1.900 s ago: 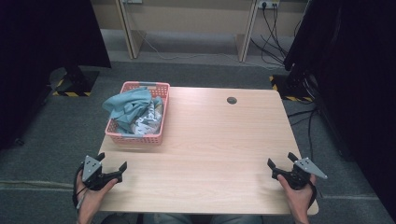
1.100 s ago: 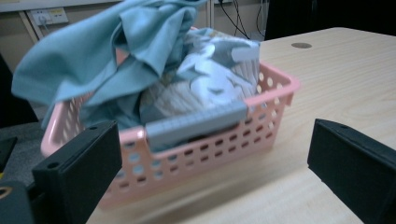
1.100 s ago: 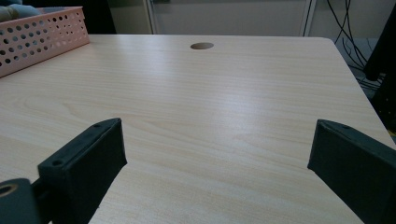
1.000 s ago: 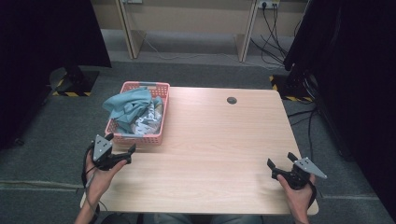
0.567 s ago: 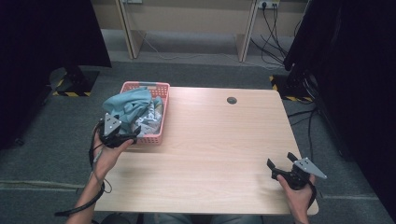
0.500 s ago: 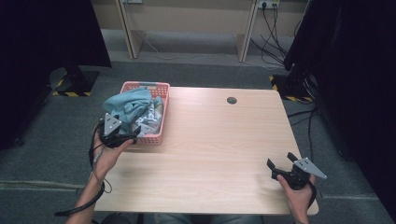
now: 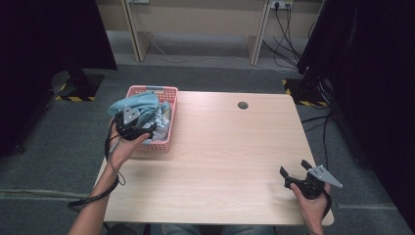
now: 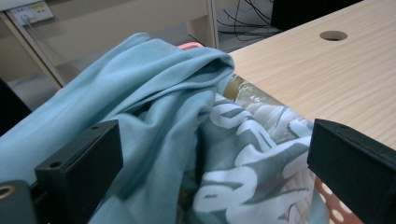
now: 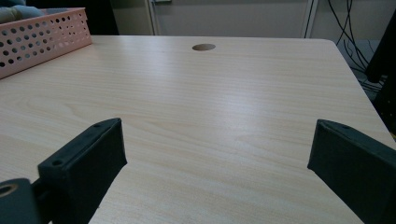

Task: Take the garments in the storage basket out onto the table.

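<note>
A pink perforated basket (image 7: 166, 93) (image 9: 42, 35) stands at the table's far left, heaped with clothes. On top lies a light blue garment (image 7: 142, 104) (image 8: 140, 102), and a grey-and-white printed one (image 8: 243, 154) lies under it. My left gripper (image 7: 140, 128) (image 8: 210, 177) hovers open over the pile, its jaws spread wide on either side of the cloth without closing on it. My right gripper (image 7: 293, 169) (image 9: 217, 172) is held open low over the table's near right corner, with nothing between its jaws.
The wooden table (image 7: 230, 156) has a round cable hole (image 7: 242, 105) (image 9: 203, 47) near its far edge. Cables (image 7: 288, 24) and black stands (image 7: 313, 73) lie on the floor beyond and to the right. A dark curtain hangs at the left.
My left gripper has risen from the table's near left corner and moved forward over the basket, ending above the clothes. The right gripper has stayed still.
</note>
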### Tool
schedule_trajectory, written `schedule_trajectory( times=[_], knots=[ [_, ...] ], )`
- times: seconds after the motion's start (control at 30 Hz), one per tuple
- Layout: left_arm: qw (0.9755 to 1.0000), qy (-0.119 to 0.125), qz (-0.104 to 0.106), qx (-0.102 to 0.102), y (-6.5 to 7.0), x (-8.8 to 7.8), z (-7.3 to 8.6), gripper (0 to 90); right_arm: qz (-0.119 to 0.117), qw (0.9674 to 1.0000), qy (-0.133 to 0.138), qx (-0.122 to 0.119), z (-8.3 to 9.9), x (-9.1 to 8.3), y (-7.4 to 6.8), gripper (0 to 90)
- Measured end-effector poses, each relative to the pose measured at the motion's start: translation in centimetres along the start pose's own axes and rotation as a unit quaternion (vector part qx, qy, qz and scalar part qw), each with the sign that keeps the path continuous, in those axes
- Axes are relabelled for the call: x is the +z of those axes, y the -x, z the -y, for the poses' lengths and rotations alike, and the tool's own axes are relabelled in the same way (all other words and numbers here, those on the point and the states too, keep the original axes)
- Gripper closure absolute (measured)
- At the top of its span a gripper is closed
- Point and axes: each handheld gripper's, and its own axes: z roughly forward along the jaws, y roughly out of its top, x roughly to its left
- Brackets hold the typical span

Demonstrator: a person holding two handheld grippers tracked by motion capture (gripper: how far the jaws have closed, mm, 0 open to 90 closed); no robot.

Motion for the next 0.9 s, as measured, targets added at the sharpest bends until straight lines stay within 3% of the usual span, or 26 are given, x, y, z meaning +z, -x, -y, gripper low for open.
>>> schedule_trajectory(
  times=[0.23, 0.57, 0.6, 0.9],
  knots=[
    [0.9997, -0.022, -0.006, 0.008, -0.2, 1.3, -1.0, 3.3, 0.000, 1.0000, 0.000, 0.001, 0.0, 0.0, 0.0, 3.9],
    [0.9985, -0.051, -0.017, 0.012, -0.6, 2.6, -1.1, 3.9, 0.000, 1.0000, 0.000, 0.000, 0.0, 0.0, 0.0, 3.9],
    [0.9979, -0.058, -0.021, 0.017, -0.7, 2.7, -1.2, 4.4, 0.000, 1.0000, 0.000, 0.001, 0.0, 0.0, 0.0, 3.9],
    [0.9942, -0.106, -0.021, 0.000, -1.0, 4.4, -1.1, 9.7, -0.001, 1.0000, 0.002, 0.000, 0.0, 0.0, 0.0, 3.9]
  ],
)
